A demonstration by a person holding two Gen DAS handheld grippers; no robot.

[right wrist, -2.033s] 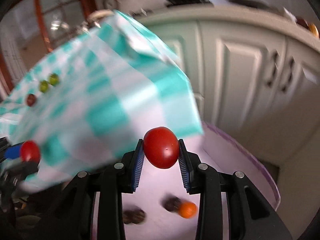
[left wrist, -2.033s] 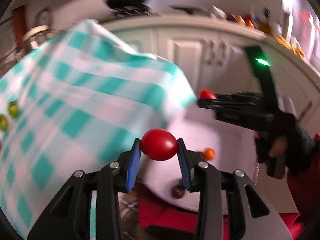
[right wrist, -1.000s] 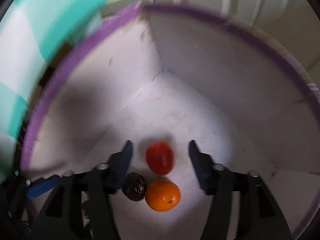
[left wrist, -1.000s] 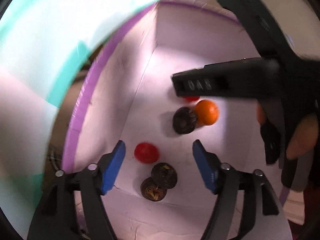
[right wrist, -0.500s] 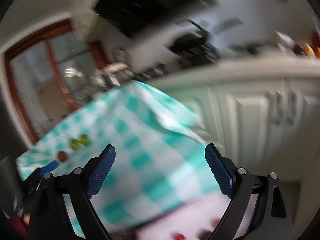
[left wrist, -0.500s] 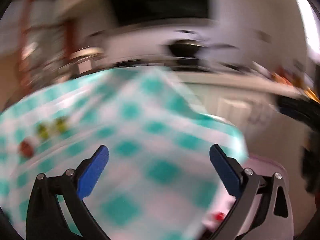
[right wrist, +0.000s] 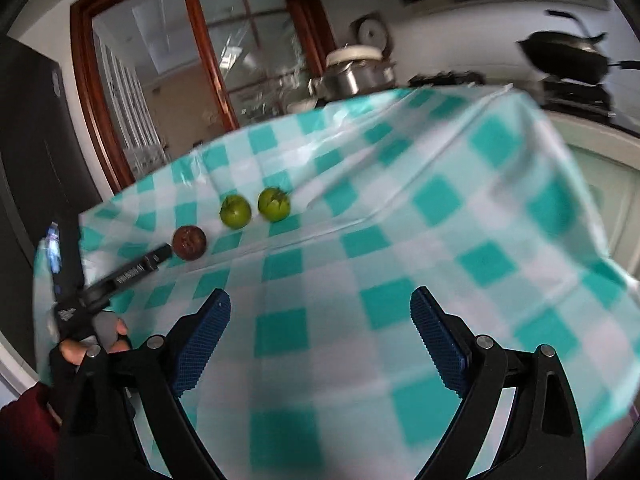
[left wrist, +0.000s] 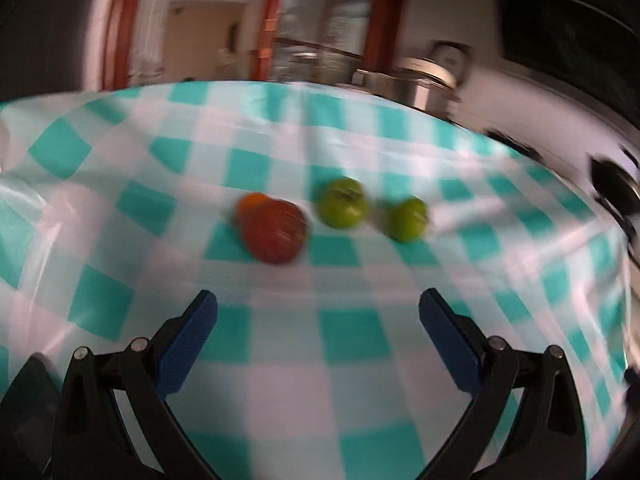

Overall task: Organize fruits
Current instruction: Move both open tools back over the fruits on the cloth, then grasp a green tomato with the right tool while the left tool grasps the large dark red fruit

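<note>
Both grippers (left wrist: 318,336) (right wrist: 320,332) gape above blurred, apparently green fruits (left wrist: 342,208).

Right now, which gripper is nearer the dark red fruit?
Left. The left gripper points at the dark red fruit, nearly touching; the right gripper is open, well back.

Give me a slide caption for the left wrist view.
Open left gripper above a checked tablecloth, facing a red fruit and two green fruits.
</note>
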